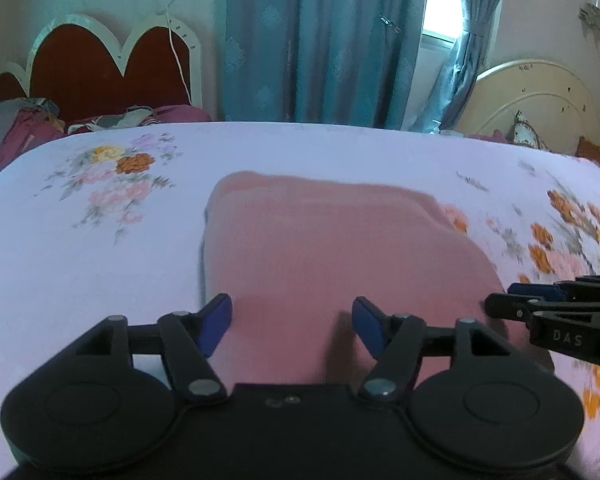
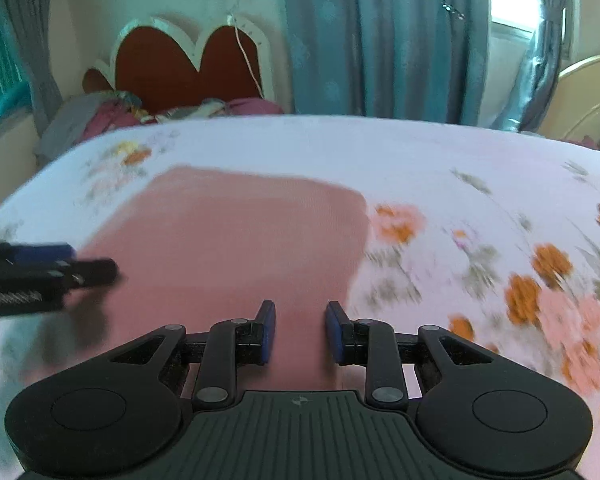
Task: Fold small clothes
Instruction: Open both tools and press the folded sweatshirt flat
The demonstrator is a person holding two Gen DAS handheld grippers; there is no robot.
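A pink garment (image 1: 332,248) lies folded into a flat, roughly square shape on the floral bedsheet (image 1: 100,248). My left gripper (image 1: 292,308) hovers over its near edge, fingers spread wide and nothing between them. My right gripper (image 1: 502,300) comes in from the right by the garment's near right corner. In the right wrist view the same garment (image 2: 240,232) fills the middle, and the right gripper (image 2: 300,312) stands over its near right part with a narrower gap, its pads pinching no cloth. The left gripper (image 2: 92,260) shows side-on at the left, blurred.
The pale floral sheet (image 2: 460,184) covers the whole bed surface. Behind it, at the back left, a heap of clothes (image 1: 24,128) lies below a red and white headboard (image 1: 100,68). Blue curtains (image 1: 320,40) hang at the back, and a cream headboard (image 1: 540,100) stands at the right.
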